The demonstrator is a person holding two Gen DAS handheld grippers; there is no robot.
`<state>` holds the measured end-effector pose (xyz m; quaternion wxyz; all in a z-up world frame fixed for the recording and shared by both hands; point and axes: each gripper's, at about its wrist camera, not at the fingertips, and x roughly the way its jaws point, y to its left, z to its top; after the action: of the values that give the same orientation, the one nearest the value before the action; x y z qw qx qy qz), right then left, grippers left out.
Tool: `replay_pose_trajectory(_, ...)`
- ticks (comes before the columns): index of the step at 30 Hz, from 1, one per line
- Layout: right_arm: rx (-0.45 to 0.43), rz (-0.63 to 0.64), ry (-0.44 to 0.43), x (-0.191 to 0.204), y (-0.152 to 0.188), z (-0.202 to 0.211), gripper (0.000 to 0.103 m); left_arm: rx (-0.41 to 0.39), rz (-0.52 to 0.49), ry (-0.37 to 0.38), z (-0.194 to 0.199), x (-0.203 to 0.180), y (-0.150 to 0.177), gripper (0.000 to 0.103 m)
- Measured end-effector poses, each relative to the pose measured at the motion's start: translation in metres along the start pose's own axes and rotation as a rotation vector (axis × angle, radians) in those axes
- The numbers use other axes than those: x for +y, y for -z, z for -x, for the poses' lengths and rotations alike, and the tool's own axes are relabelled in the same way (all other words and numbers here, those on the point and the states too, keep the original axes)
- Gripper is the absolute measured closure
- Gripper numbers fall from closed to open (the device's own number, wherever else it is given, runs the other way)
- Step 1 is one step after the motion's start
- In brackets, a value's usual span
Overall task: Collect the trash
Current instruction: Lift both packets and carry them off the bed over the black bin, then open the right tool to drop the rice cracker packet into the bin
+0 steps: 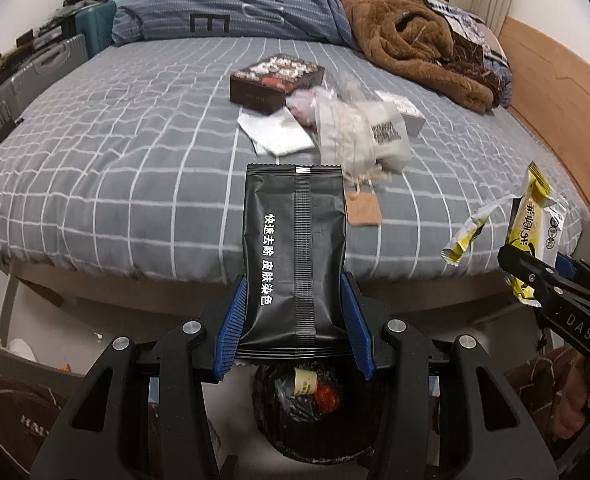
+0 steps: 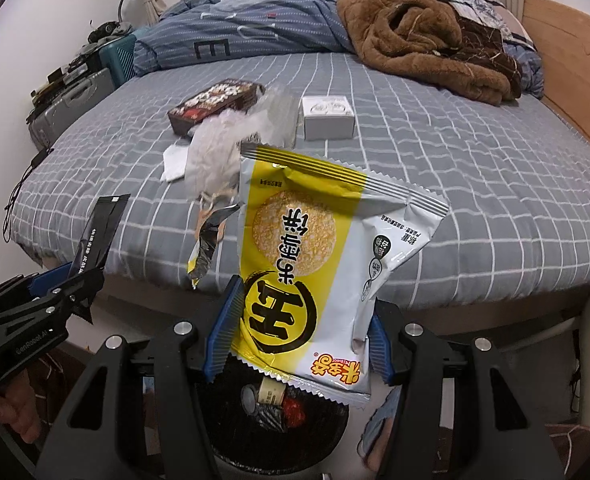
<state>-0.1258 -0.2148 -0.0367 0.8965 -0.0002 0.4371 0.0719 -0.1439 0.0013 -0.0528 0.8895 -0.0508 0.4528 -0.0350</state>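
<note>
Black packet (image 1: 295,256) clamped between left tongs (image 1: 295,312).

Matt black foil sachet (image 1: 295,256), glossy yellow plastic snack wrapper (image 2: 315,264), fuzzy brown fleece blanket (image 1: 415,36).

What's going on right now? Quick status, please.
Left tool gripping a black packet; right tool gripping a yellow snack bag. Both above the trash bin. Nothing in the way.

Bed (image 1: 135,168) with boxes, wrappers, blankets
</note>
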Motion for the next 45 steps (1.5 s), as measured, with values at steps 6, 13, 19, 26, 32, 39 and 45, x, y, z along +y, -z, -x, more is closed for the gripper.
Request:
replay_pose_trajectory(6, 0.042, 0.005, -0.006, 0.004, 0.017, -0.007, 0.049, 0.031, -0.005, -0.003, -0.006, 0.001, 0.015, 0.057)
replay_pose_trajectory(13, 0.099, 0.004, -0.014, 0.007, 0.041, -0.018, 0.049, 0.078, 0.004, 0.008, -0.017, 0.004, 0.036, 0.057)
replay_pose_trajectory(19, 0.167, 0.028, -0.018, 0.014, 0.063, -0.032, 0.049, 0.117, -0.001, 0.006, -0.025, 0.004, 0.049, 0.057)
replay_pose_trajectory(26, 0.24, 0.034, -0.022, 0.019, 0.08, -0.05, 0.049, 0.162, -0.009, 0.009, -0.036, 0.004, 0.062, 0.057)
replay_pose_trajectory(32, 0.308, 0.029, -0.027, 0.018, 0.091, -0.073, 0.049, 0.225, -0.012, 0.01, -0.058, 0.006, 0.075, 0.057)
replay_pose_trajectory(39, 0.397, 0.028, -0.045, 0.021, 0.102, -0.104, 0.049, 0.292, -0.002, 0.027, -0.08, 0.008, 0.081, 0.057)
replay_pose_trajectory(45, 0.443, 0.056, -0.048, 0.029, 0.112, -0.123, 0.049, 0.326, -0.014, 0.006, -0.097, 0.01, 0.087, 0.057)
